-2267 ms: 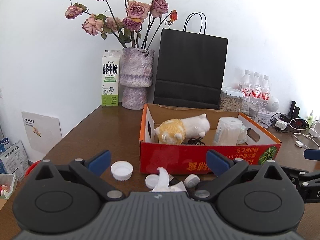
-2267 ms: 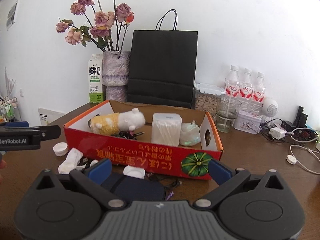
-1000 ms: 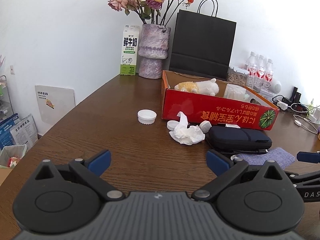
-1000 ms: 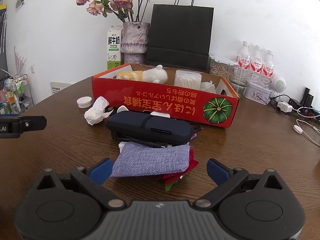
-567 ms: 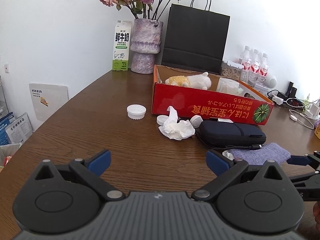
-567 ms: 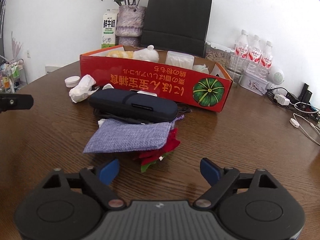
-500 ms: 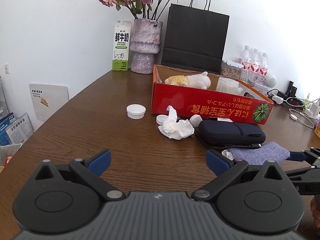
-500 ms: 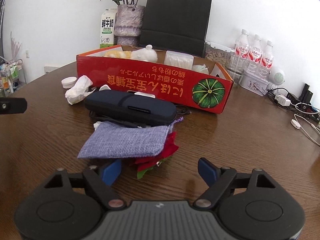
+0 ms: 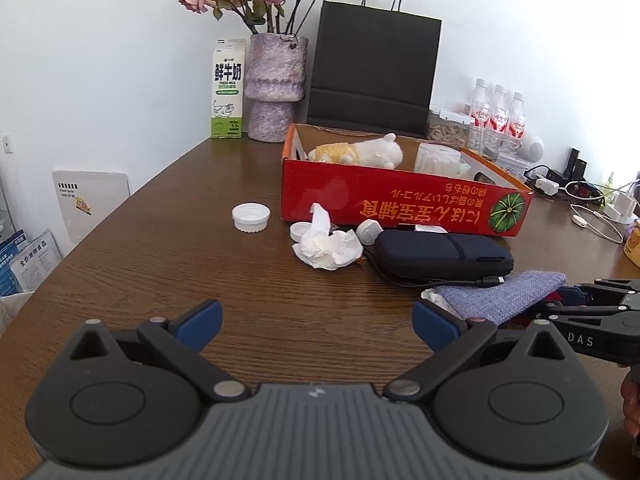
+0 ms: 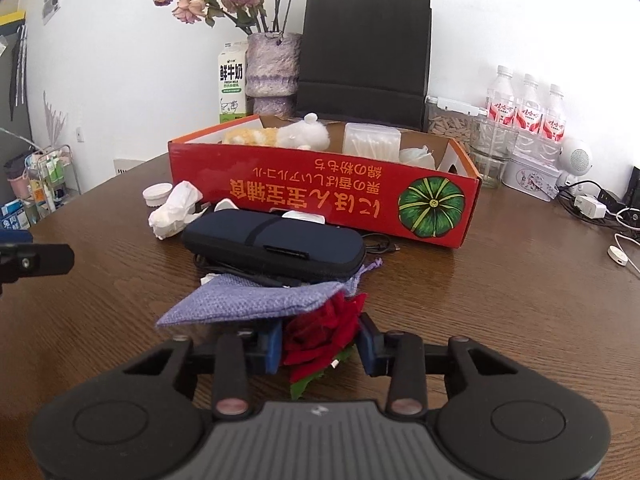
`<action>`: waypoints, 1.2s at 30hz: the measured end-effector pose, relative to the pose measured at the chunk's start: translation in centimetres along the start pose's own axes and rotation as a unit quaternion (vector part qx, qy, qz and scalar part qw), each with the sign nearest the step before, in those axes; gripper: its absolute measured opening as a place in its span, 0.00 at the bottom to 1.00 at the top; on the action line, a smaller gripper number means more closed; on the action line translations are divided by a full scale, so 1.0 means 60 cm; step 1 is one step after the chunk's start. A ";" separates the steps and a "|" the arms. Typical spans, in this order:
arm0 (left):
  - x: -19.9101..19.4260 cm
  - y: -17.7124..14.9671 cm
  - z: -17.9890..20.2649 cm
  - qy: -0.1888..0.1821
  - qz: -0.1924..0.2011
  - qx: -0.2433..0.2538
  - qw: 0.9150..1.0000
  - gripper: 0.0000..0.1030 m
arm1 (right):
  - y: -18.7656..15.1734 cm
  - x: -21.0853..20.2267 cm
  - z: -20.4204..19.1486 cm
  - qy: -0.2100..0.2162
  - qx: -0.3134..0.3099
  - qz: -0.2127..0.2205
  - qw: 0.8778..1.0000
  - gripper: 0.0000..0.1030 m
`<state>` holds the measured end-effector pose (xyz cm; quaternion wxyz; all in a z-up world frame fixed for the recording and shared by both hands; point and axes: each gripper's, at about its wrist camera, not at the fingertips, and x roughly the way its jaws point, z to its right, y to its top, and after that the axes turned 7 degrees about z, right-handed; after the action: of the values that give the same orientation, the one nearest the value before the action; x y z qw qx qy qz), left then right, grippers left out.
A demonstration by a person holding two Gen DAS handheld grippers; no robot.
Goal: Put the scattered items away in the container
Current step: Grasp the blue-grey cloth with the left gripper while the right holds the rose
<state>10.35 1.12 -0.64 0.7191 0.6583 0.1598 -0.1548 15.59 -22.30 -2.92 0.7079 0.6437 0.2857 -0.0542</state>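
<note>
Two grippers are over the brown table (image 9: 168, 240), and each has its own job. The right gripper (image 10: 319, 343) is low, near the front edge of the table, and its blue jaws are closing around the red cloth rose (image 10: 322, 330). The rose sits right between them; the jaws look almost on it, but I cannot tell if they squeeze it yet. It comes in from the front because the purple pouch (image 10: 256, 300) lies partly over the back of the rose.

The left gripper (image 9: 316, 322) hangs with its jaws wide and nothing in them. It seems to wait for its turn.

The red box (image 10: 320, 194) stands further back, toward the middle of the table, with a soft toy (image 10: 280, 135) already inside. More things wait on the table in front of it: a dark case (image 10: 274, 244), a crumpled tissue (image 9: 326, 242) and white caps (image 9: 251, 217). So I think much tidying is left.
</note>
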 end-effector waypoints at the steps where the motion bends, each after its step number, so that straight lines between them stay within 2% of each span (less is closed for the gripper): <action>1: 0.002 -0.001 0.008 -0.004 -0.002 0.003 1.000 1.00 | -0.001 -0.005 0.005 -0.002 0.001 0.002 1.000 0.35; 7: 0.013 -0.015 0.055 -0.036 -0.020 0.026 0.999 1.00 | -0.005 -0.024 0.035 -0.003 0.022 0.011 1.000 0.35; 13: 0.038 -0.033 0.123 -0.060 -0.040 0.094 0.993 1.00 | 0.000 -0.027 0.043 0.011 0.023 0.022 0.999 0.35; 17: 0.058 -0.045 0.156 -0.053 -0.045 0.131 0.989 1.00 | 0.003 -0.032 0.045 0.020 0.022 0.029 0.999 0.35; 21: 0.073 -0.045 0.182 -0.049 -0.029 0.161 0.985 1.00 | 0.000 -0.036 0.051 0.024 0.021 0.031 0.999 0.35; 25: 0.082 -0.044 0.207 -0.045 -0.014 0.192 0.980 0.96 | -0.004 -0.042 0.066 0.021 0.028 0.033 0.999 0.35; 32: 0.098 -0.043 0.234 -0.044 -0.018 0.207 0.977 0.83 | -0.011 -0.047 0.094 0.012 0.039 0.032 0.999 0.35; 36: 0.098 -0.046 0.245 -0.041 -0.013 0.221 0.974 0.83 | -0.015 -0.045 0.108 0.009 0.049 0.029 0.998 0.35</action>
<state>14.81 -13.86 -4.45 0.5599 0.7917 0.1005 -0.2226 15.12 -29.36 -2.39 0.6745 0.6856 0.2706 -0.0419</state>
